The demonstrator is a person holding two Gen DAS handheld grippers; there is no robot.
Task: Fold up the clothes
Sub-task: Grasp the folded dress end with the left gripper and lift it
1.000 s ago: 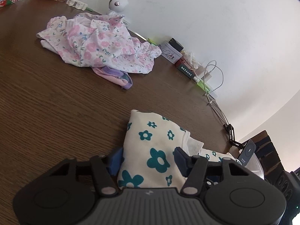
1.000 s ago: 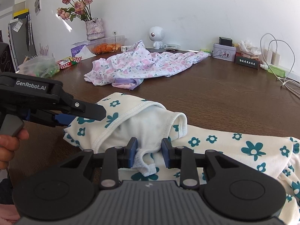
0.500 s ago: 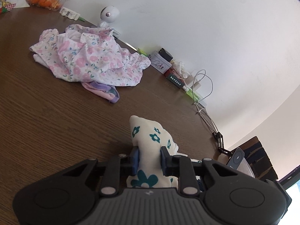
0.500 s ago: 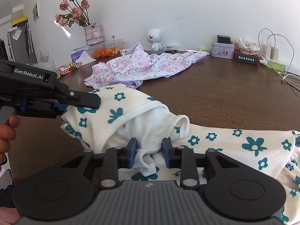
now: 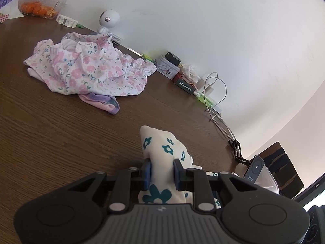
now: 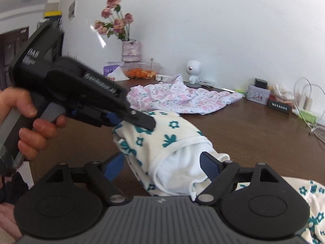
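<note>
A cream garment with teal flowers (image 5: 162, 148) lies bunched on the brown table (image 5: 50, 134). My left gripper (image 5: 161, 170) is shut on a fold of it and holds that fold lifted off the table. In the right wrist view the same garment (image 6: 166, 140) shows its white inside, and my left gripper (image 6: 140, 120) grips its upper left edge. My right gripper (image 6: 162, 166) is open, its blue pads (image 6: 114, 165) apart on either side of the garment's opening.
A pink floral garment (image 5: 89, 69) with a purple piece (image 5: 101, 101) lies farther back on the table. Along the wall stand a white toy robot (image 5: 108, 20), a tin (image 5: 167, 68), chargers with cables (image 5: 213, 87), a food tub (image 5: 38, 7) and a flower vase (image 6: 130, 48).
My right gripper has opened and let go of the white hem it pinched. My left gripper has lifted its fold of the teal-flower garment higher.
</note>
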